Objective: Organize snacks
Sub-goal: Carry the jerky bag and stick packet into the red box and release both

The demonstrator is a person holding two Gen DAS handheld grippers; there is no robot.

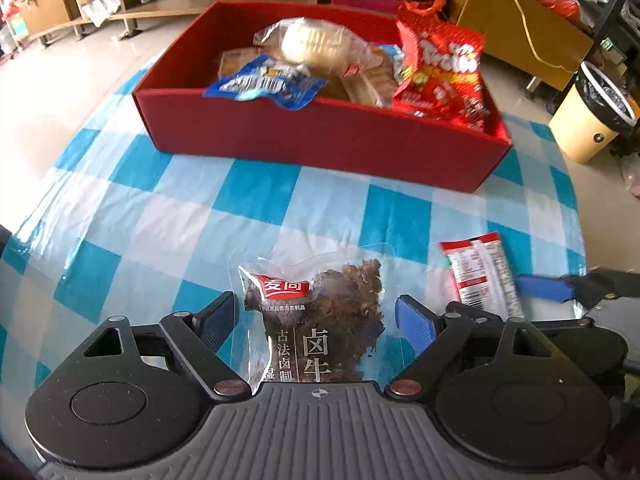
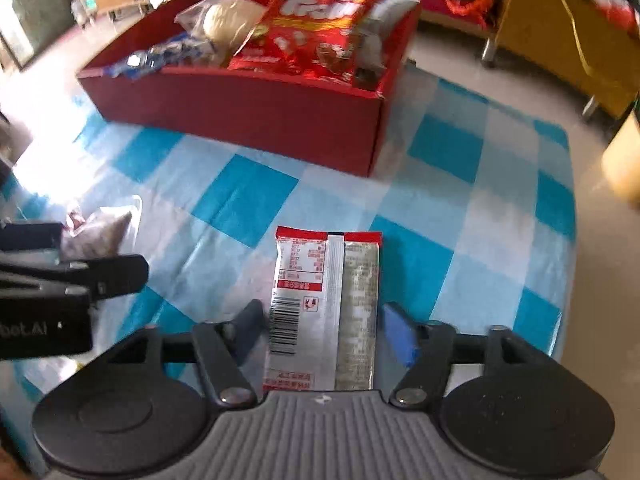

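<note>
Two packets left on my checked surface [image 1: 160, 208], low centre of each view: beef packet [image 1: 320, 320] between released left fingers [image 1: 316, 322], wrapper [image 2: 326, 308] between released right fingers [image 2: 324, 330]. I'd centre, then squeeze, before the red box [image 1: 320, 136].

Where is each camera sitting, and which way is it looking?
Left wrist: sits on the left tool, looking down and forward at the beef packet on the checked cloth; its own two fingers show, open.
Right wrist: sits on the right tool, looking down and forward at the silver and red packet; its own fingers show, open, with the left tool at the left edge.
Both views share the red box of snacks, the cloth, and both packets.
</note>
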